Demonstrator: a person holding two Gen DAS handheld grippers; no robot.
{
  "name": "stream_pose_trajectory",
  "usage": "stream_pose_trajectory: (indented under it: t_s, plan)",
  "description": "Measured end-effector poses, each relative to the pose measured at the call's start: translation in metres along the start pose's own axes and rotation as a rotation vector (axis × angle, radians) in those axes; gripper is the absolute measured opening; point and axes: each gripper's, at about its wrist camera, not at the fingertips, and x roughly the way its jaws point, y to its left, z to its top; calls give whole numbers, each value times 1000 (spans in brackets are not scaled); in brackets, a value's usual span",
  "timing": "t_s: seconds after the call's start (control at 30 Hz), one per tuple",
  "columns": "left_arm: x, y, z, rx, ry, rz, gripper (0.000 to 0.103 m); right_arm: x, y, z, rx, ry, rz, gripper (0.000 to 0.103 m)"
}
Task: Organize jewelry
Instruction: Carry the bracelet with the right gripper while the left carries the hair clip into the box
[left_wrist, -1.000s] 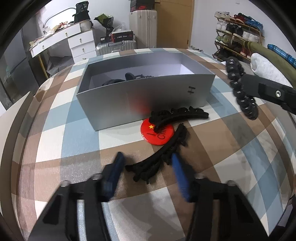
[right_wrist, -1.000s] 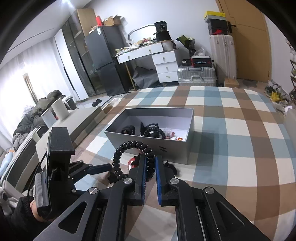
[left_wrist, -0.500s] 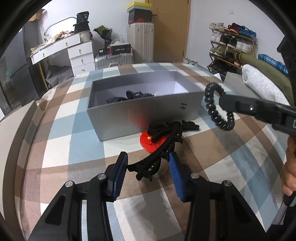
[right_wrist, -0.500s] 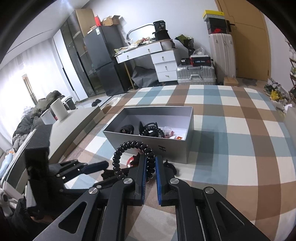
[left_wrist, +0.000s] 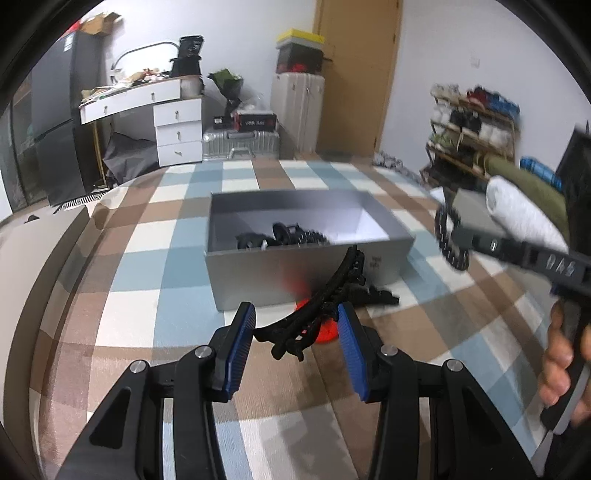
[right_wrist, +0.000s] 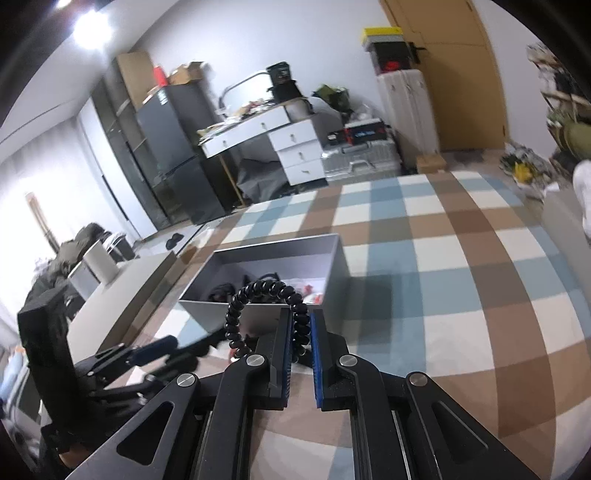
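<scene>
A grey open box (left_wrist: 295, 266) stands on the checked surface and holds several dark pieces; it also shows in the right wrist view (right_wrist: 280, 258). My left gripper (left_wrist: 293, 325) holds a long black hair clip (left_wrist: 325, 295), which hangs tilted between the blue pads above the surface. A second black clip (left_wrist: 376, 295) and a red disc (left_wrist: 325, 330) lie in front of the box. My right gripper (right_wrist: 299, 332) is shut on a black spiral hair tie (right_wrist: 258, 299), raised near the box; the tie also shows in the left wrist view (left_wrist: 448, 240).
The checked surface (left_wrist: 147, 295) spreads around the box. A white rolled towel (left_wrist: 524, 214) and a shoe rack (left_wrist: 472, 125) are at the right. A desk with drawers (right_wrist: 291, 147) and suitcases stand behind.
My left gripper has lifted the long black clip off the surface, and the view rose. My right gripper with the spiral tie has moved up and nearer the box.
</scene>
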Motion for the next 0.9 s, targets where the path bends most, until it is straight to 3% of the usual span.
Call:
stream_pose_trajectory:
  t_s: [0.37, 0.9]
  plan:
    - [-1, 3, 26, -13, -77, 29, 40, 15, -1, 12, 30, 3, 15, 9]
    - [33, 16, 54, -60, -48, 112, 40, 49, -4, 37, 70, 0, -16, 9]
